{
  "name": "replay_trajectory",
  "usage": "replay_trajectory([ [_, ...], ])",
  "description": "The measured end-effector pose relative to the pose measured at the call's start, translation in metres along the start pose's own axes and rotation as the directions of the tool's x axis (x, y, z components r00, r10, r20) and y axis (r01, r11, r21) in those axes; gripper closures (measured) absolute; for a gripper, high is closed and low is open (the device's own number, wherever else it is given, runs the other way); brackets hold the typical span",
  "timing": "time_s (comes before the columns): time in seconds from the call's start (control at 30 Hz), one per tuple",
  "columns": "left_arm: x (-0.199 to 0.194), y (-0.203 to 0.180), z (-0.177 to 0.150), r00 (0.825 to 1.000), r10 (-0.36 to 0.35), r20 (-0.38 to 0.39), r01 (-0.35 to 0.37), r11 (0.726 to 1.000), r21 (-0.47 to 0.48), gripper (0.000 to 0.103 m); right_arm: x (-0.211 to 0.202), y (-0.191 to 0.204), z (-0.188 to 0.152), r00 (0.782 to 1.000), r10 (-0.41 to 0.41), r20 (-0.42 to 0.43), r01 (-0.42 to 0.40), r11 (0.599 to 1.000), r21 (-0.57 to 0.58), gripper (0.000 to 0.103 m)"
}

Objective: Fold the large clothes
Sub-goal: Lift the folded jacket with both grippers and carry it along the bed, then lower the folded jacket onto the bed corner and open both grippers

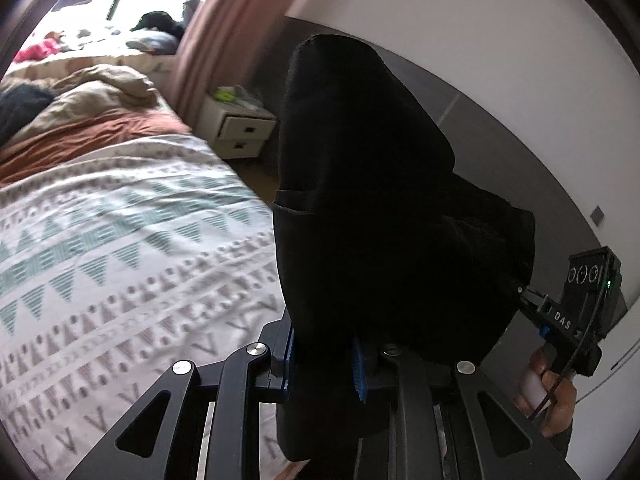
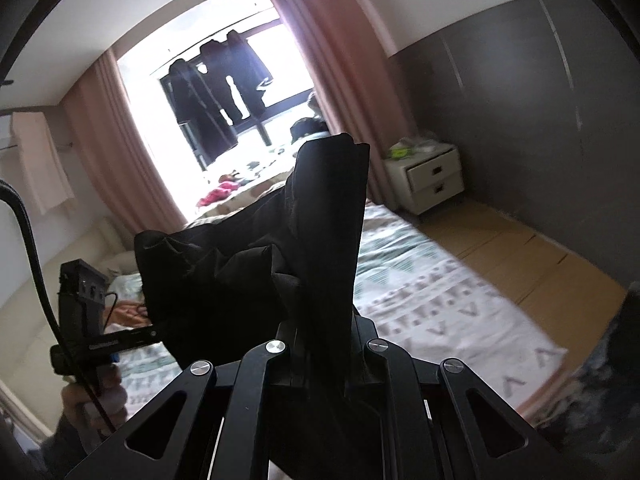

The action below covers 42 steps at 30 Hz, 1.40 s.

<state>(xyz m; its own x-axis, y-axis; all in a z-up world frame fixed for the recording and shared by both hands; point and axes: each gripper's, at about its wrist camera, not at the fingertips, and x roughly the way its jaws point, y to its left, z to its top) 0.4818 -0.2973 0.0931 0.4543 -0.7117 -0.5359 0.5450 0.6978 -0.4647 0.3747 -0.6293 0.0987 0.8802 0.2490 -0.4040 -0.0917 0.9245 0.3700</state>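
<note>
Above the patterned bed (image 1: 120, 248), both grippers clamp a black garment (image 1: 380, 200): left gripper (image 1: 324, 364), right gripper (image 2: 324, 344), whose body reads "DAS" (image 1: 562, 319).

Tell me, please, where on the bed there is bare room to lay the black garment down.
The patterned cover is bare from its near edge up to the rust and beige bedding. The far end by the window is crowded with scattered clothes. Both the left claw and the right claw hold the black garment above it.
</note>
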Motion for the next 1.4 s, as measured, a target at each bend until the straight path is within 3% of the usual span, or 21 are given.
replay_trajectory([
  [0.2,0.036,-0.033,0.008,0.996,-0.072,-0.046,0.074,0.996,0.041,0.080,-0.027,-0.033,0.014,0.996,-0.078,0.038,0.078,0.997,-0.003,0.092],
  [0.5,0.108,-0.042,0.006,0.977,-0.162,-0.136,0.165,0.986,0.011,0.080,-0.029,-0.079,0.023,0.981,-0.193,0.028,0.193,0.981,-0.006,0.092],
  [0.77,0.196,-0.020,-0.002,0.968,-0.140,-0.208,0.132,0.990,-0.055,0.080,0.037,-0.133,0.019,0.968,-0.245,-0.043,0.246,0.969,0.014,0.092],
  [1.1,0.251,0.025,0.006,0.960,-0.085,-0.266,0.061,0.993,-0.099,0.080,0.133,-0.170,0.025,0.952,-0.279,-0.128,0.280,0.960,-0.011,0.093],
  [1.27,0.283,0.052,-0.001,0.954,-0.025,-0.299,-0.018,0.990,-0.139,0.074,0.188,-0.180,0.023,0.928,-0.315,-0.201,0.313,0.949,-0.041,0.093],
  [1.3,0.290,0.058,-0.004,0.951,-0.005,-0.310,-0.044,0.987,-0.152,0.069,0.198,-0.184,0.023,0.919,-0.330,-0.215,0.329,0.944,-0.040,0.090],
  [1.33,0.300,0.064,-0.007,0.945,0.018,-0.328,-0.073,0.985,-0.157,0.055,0.208,-0.190,0.021,0.911,-0.342,-0.230,0.344,0.938,-0.033,0.085],
  [1.37,0.307,0.069,-0.012,0.938,0.036,-0.346,-0.096,0.983,-0.158,0.045,0.218,-0.198,0.018,0.899,-0.362,-0.244,0.368,0.930,-0.024,0.074],
  [1.4,0.313,0.074,-0.018,0.933,0.052,-0.356,-0.115,0.981,-0.158,0.045,0.224,-0.207,0.016,0.886,-0.383,-0.263,0.393,0.919,-0.015,0.052],
])
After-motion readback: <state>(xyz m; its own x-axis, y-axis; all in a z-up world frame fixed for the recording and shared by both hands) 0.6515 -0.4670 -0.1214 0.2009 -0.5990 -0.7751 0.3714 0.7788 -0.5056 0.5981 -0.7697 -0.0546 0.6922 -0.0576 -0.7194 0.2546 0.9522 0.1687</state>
